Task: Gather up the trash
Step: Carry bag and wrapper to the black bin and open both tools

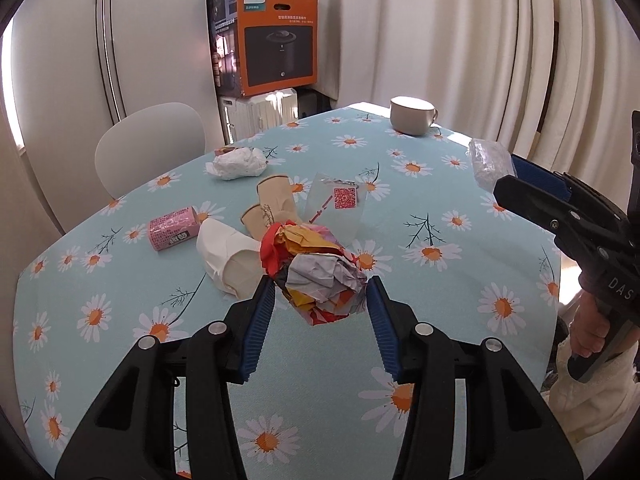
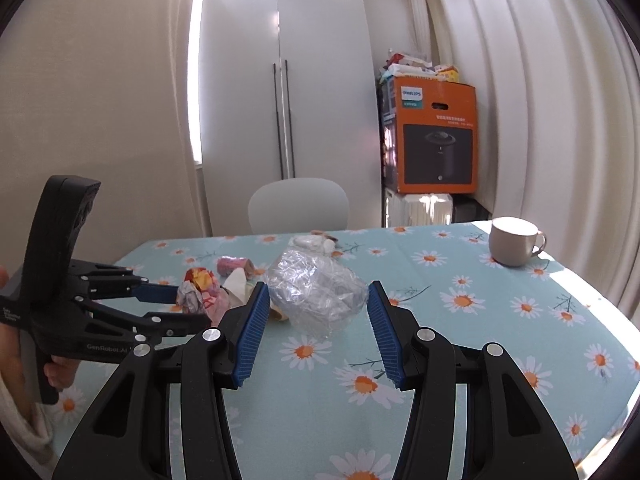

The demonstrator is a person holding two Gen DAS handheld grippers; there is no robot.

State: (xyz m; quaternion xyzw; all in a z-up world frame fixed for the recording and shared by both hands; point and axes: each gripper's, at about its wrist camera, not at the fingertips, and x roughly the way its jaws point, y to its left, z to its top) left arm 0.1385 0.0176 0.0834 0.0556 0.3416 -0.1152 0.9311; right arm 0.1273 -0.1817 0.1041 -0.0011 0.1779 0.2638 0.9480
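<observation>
The left gripper [image 1: 320, 294] is clamping a multicoloured crumpled wrapper ball [image 1: 316, 272], lifted just above the table [image 1: 460, 360]. The right gripper [image 2: 316, 300] is gripping a crumpled clear plastic wad [image 2: 316, 292]. Two pieces collected, neither binned; no bin showing. Still lying on the cloth: paper cups [image 1: 272, 204], pink roll [image 1: 173, 227], white paper bag [image 1: 228, 256], tissue wad [image 1: 237, 163], QR-code packet [image 1: 338, 200]. A mug [image 1: 410, 115] is standing far back, probably not trash.
</observation>
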